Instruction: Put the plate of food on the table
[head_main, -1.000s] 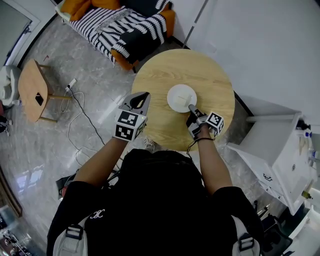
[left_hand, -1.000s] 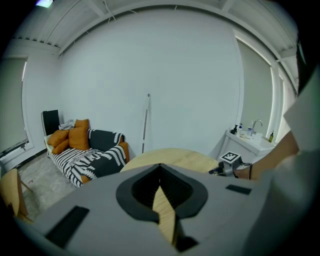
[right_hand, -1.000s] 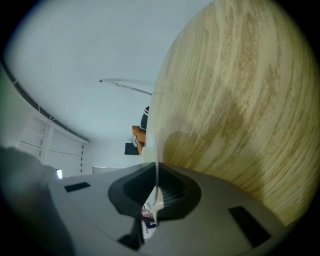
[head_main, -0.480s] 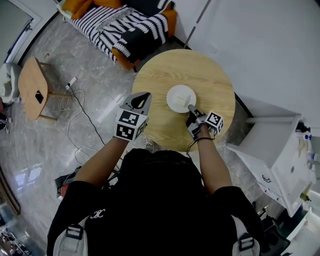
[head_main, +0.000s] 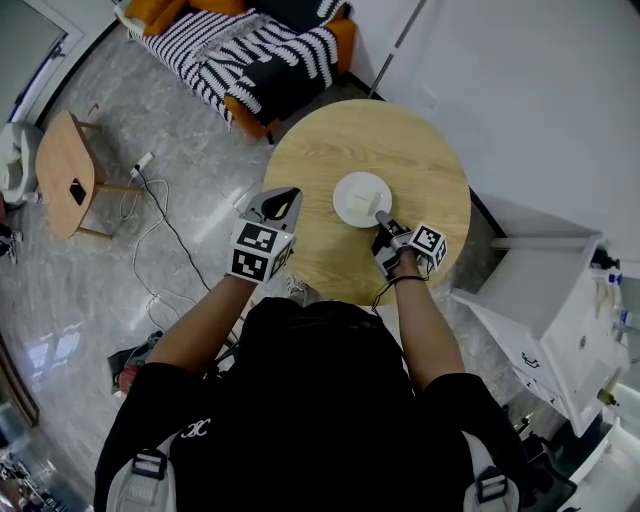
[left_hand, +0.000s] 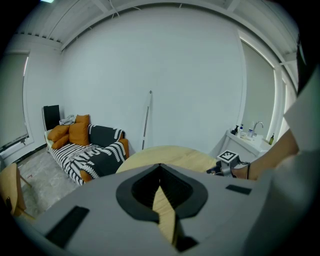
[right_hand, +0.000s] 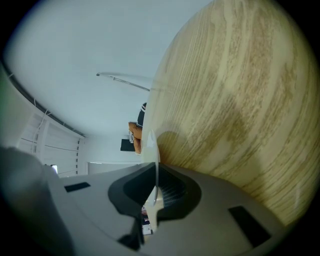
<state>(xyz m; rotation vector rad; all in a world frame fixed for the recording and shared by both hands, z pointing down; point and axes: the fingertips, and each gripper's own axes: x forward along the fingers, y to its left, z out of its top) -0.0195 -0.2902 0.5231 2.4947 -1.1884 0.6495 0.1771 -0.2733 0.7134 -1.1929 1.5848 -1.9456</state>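
A white plate (head_main: 358, 196) with a pale piece of food on it sits near the middle of the round wooden table (head_main: 400, 140). My right gripper (head_main: 379, 215) is shut on the plate's near right rim. In the right gripper view the thin white plate rim (right_hand: 156, 160) runs edge-on between the jaws, against the table top (right_hand: 240, 100). My left gripper (head_main: 290, 190) hovers at the table's left edge, shut and holding nothing. Over its jaws, the left gripper view shows the table (left_hand: 165, 156) and the right gripper's marker cube (left_hand: 228, 157).
A black-and-white striped sofa (head_main: 250, 50) with orange cushions stands beyond the table. A small wooden side table (head_main: 65, 175) and a loose cable (head_main: 160, 215) lie on the marble floor to the left. A white cabinet (head_main: 560, 290) stands close on the right.
Almost nothing differs: the plate and right gripper have shifted only very slightly, and the left gripper stays in place.
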